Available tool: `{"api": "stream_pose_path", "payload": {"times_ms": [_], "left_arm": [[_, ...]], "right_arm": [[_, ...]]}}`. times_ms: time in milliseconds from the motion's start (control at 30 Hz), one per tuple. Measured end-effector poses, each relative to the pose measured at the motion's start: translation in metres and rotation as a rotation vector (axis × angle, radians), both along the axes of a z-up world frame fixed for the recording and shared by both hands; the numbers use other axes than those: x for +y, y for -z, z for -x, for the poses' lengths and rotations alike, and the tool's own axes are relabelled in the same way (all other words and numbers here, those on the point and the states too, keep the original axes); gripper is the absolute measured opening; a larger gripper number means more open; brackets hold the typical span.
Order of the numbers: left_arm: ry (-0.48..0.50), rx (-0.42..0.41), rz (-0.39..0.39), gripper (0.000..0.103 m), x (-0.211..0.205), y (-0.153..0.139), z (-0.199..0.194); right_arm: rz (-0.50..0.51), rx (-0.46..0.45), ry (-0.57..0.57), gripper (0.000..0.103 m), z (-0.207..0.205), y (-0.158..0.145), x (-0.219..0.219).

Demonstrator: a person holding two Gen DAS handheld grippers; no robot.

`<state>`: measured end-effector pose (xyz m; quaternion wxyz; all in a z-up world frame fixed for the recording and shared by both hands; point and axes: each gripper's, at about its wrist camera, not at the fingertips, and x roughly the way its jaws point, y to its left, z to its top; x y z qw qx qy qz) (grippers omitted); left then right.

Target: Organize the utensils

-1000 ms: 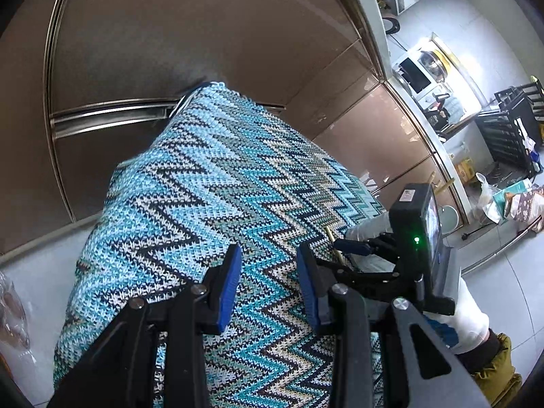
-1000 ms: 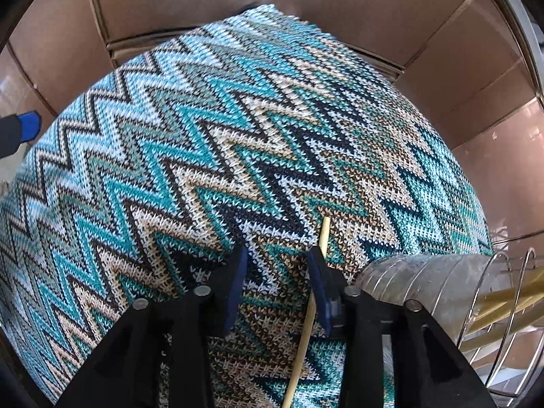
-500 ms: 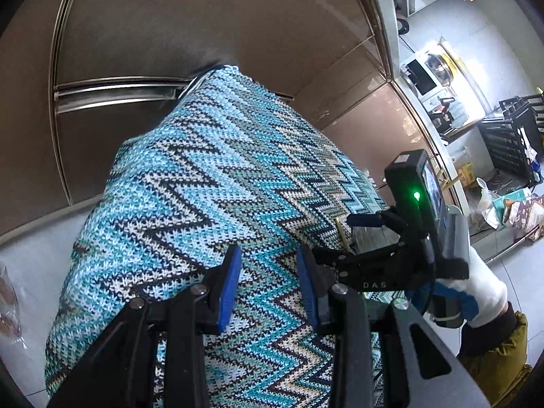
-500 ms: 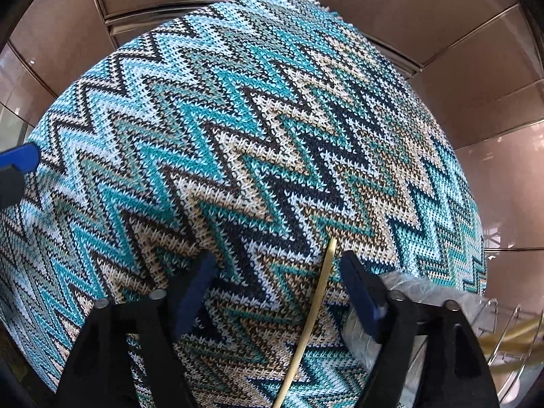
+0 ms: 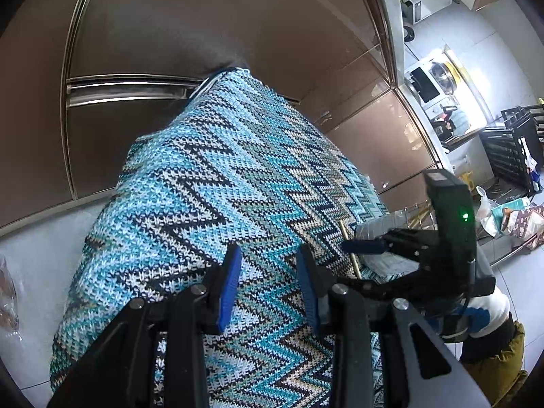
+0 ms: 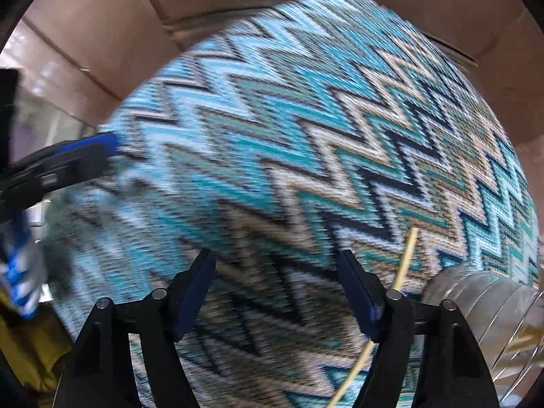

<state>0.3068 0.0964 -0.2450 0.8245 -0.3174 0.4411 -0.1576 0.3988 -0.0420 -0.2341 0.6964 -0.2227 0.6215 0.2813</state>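
Observation:
A thin wooden chopstick [image 6: 406, 255] lies on the blue zigzag knitted cloth [image 6: 289, 119]. It sits just outside the right finger of my right gripper [image 6: 275, 258] and passes behind that finger. The jaws are closing, pointing down at the cloth with nothing between them. In the left wrist view the chopstick [image 5: 345, 234] lies by the right gripper [image 5: 350, 261], which a gloved hand holds. My left gripper [image 5: 268, 255] hovers over the cloth [image 5: 221, 187], its blue pads apart with only cloth showing in the gap.
A wire utensil rack [image 5: 418, 210] with a plastic-wrapped holder [image 6: 476, 292] stands at the cloth's right end and holds more chopsticks. Brown cabinet fronts [image 5: 204, 34] rise behind the table. One left gripper finger [image 6: 85, 153] shows at the left edge.
My right gripper let go of the chopstick, opened wide and shifted left, so the chopstick now lies outside its right finger. The left gripper has hardly moved.

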Motion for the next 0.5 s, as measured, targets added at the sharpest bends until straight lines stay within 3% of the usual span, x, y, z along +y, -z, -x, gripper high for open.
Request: {"api": "stream_pose_path", "payload": {"times_ms": [167, 300, 500], "left_arm": [[0.005, -0.001, 0.002, 0.032, -0.001, -0.001, 0.003], [0.005, 0.007, 0.006, 0.032, 0.001, 0.001, 0.005], [0.016, 0.008, 0.002, 0.032, -0.003, 0.000, 0.011]], "right_arm": [[0.070, -0.095, 0.034, 0.066, -0.003, -0.018, -0.009], [0.026, -0.177, 0.074, 0.063, 0.028, -0.035, -0.032], [-0.015, -0.276, 0.260, 0.033, 0.078, -0.032, -0.086]]}}
